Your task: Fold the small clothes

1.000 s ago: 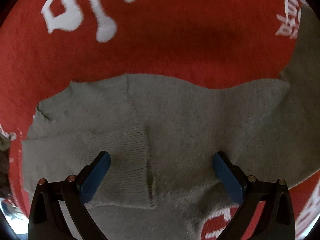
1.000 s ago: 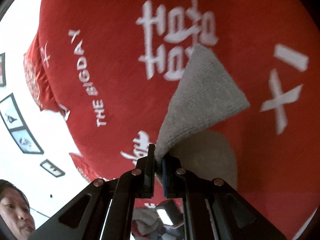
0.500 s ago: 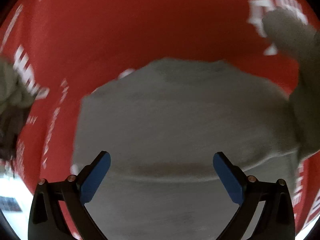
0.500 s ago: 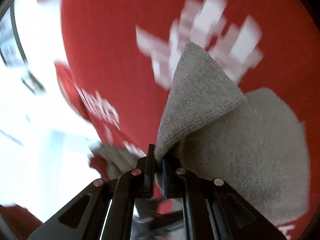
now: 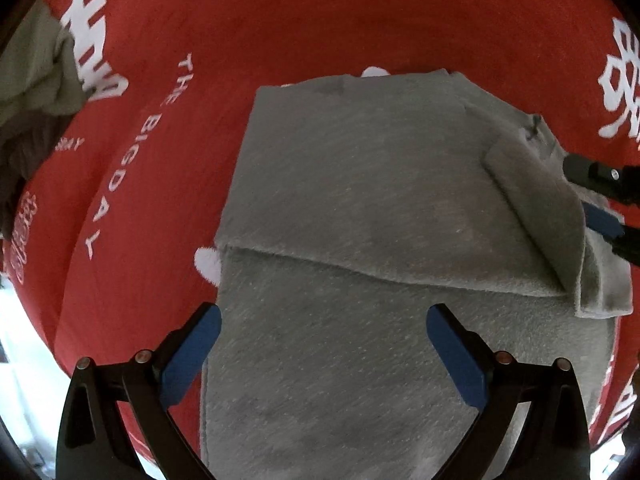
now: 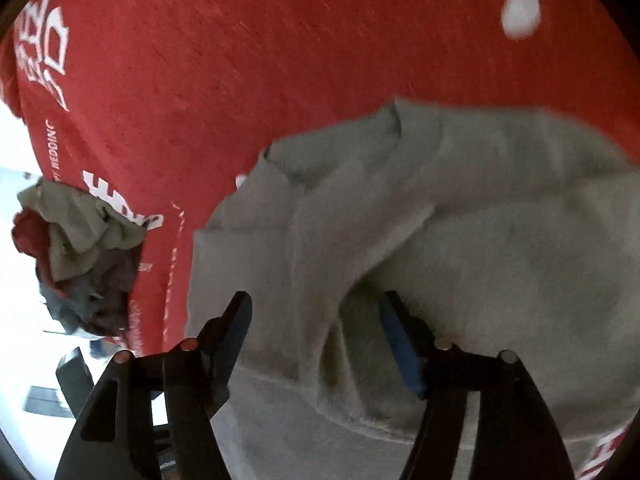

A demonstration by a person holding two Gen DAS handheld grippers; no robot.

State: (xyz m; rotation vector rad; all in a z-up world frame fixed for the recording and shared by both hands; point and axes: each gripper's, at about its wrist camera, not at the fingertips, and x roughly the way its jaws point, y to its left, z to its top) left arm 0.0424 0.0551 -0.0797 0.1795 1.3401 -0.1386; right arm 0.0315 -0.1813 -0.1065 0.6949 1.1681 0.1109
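Grey sweater: we see the grey sweater [image 5: 360, 216] lying partly folded on the red cloth [image 5: 320, 20], one layer turned over so a straight folded edge crosses it from left to right.
Sweater edges: in the left wrist view its left side runs as a clean vertical line against the red, its far edge lies square, and on the right a doubled flap stands up slightly at the corner.
Left gripper: we hold the left gripper [image 5: 320, 340] above the near half of the sweater, its jaws released and spread wide, touching no fabric that we can see.
Right gripper: the right gripper [image 6: 316, 332] sits low at the sweater's raised fold; its jaws are opening, with a ridge of grey knit between them, and the pads no longer press it.
Right gripper seen from the left: its dark fingers [image 5: 600, 172] show at the sweater's right-hand corner.
Open room: we have bare red cloth beyond the far edge and to the left of the sweater.
Clothes pile: a heap of other garments [image 6: 80, 248] lies well apart at the desk's left edge, where the cloth drops away.
Printed lettering: white text [image 5: 120, 168] runs along the free strip left of the sweater.
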